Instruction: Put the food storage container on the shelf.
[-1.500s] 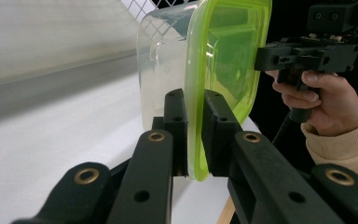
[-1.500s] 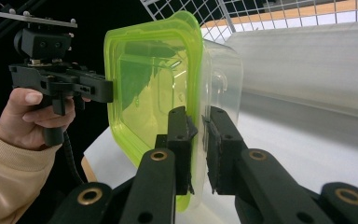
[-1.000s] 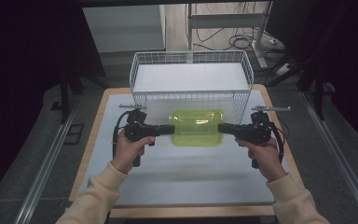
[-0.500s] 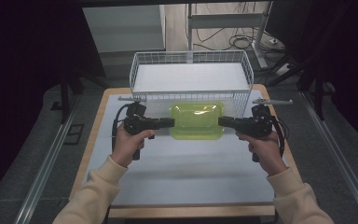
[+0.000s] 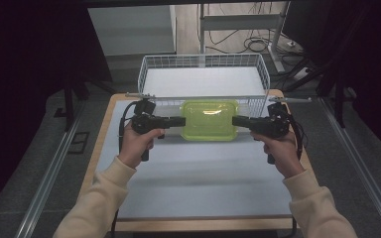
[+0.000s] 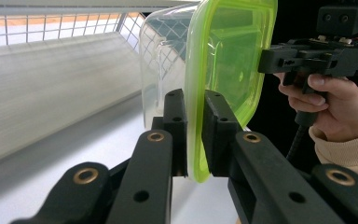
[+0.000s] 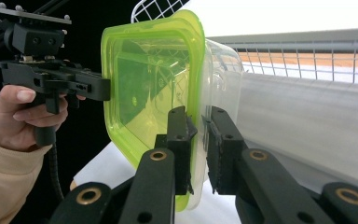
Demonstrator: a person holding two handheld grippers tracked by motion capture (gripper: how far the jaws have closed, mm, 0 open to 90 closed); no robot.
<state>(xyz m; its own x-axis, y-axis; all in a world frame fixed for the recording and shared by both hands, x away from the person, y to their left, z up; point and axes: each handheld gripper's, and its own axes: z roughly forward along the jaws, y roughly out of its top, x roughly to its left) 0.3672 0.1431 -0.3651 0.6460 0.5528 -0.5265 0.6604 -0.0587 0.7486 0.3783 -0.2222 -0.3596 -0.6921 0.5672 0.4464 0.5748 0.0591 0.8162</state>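
Note:
A clear food container with a lime-green lid [image 5: 209,120] hangs level above the table, just in front of the wire basket [image 5: 144,74]. My left gripper [image 5: 182,121] is shut on the lid's left rim and my right gripper [image 5: 235,120] on its right rim. In the left gripper view the jaws [image 6: 194,100] pinch the green edge of the container [image 6: 228,60], and the other gripper [image 6: 265,58] grips the far side. The right gripper view has its jaws [image 7: 198,116] clamped on the container's [image 7: 154,70] rim, with the left gripper [image 7: 105,88] opposite.
The white wire basket stands at the back of the white-topped table [image 5: 193,168], its floor bare. Metal rails [image 5: 49,173] run along both sides of the table. Cables and desk legs [image 5: 258,44] lie on the floor behind.
Both hands have risen and moved a little toward the basket, carrying the container between them. Both grips are unchanged.

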